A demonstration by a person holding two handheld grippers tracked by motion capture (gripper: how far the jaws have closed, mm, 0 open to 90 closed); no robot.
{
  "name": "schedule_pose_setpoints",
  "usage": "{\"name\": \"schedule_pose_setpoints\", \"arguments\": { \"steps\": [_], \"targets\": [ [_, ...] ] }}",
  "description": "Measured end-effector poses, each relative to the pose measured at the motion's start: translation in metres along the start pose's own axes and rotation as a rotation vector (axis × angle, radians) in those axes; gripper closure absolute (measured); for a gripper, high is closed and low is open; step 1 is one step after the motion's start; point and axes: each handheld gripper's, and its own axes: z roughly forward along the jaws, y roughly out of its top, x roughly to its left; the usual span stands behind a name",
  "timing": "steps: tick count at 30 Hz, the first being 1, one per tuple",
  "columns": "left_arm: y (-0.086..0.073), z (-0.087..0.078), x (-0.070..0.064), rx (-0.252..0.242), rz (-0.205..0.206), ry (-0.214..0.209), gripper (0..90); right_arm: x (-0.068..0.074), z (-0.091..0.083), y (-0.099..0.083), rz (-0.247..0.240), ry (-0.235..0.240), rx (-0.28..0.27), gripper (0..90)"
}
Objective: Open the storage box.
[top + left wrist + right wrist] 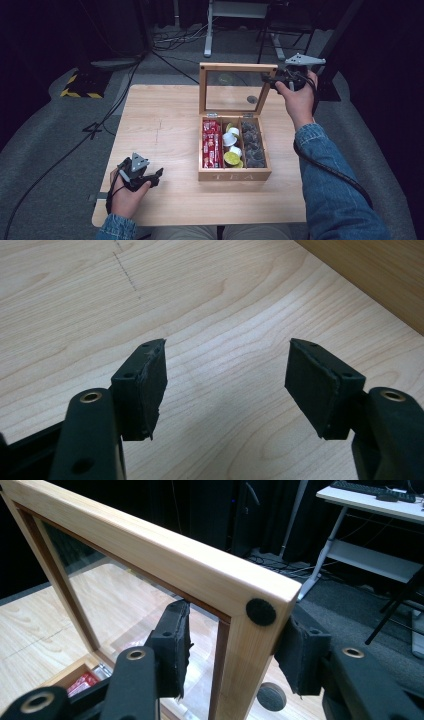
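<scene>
Tongs in the right hand (230,650) straddle the upper right corner of the tea box's glass-paned lid (165,562), one jaw on each side of the wooden frame, the right pad touching it. That lid stands upright over the wooden tea box (234,175) mid-tabletop (165,200). Left tongs (227,385) rest released, jaws spread over bare wood.

It looked like a lab or recording studio: black curtains (45,30) closed off the far side, cables (172,40) trailed over grey carpet (40,130), a hazard-striped stand base (80,85) sat far left, and a white desk frame (212,30) stood beyond the wooden table (160,130).
</scene>
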Motion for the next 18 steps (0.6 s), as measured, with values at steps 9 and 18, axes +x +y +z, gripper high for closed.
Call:
{"name": "schedule_pose_setpoints", "arguments": {
  "steps": [9,18],
  "targets": [
    [0.001,0.002,-0.002,0.005,0.008,-0.003,33.3,-0.008,0.017,-0.004,0.047,-0.005,0.006,49.8],
    [0.000,0.003,-0.002,0.008,0.009,-0.009,32.2,-0.016,0.033,-0.014,0.084,0.007,0.020,49.6]
  ]
}}
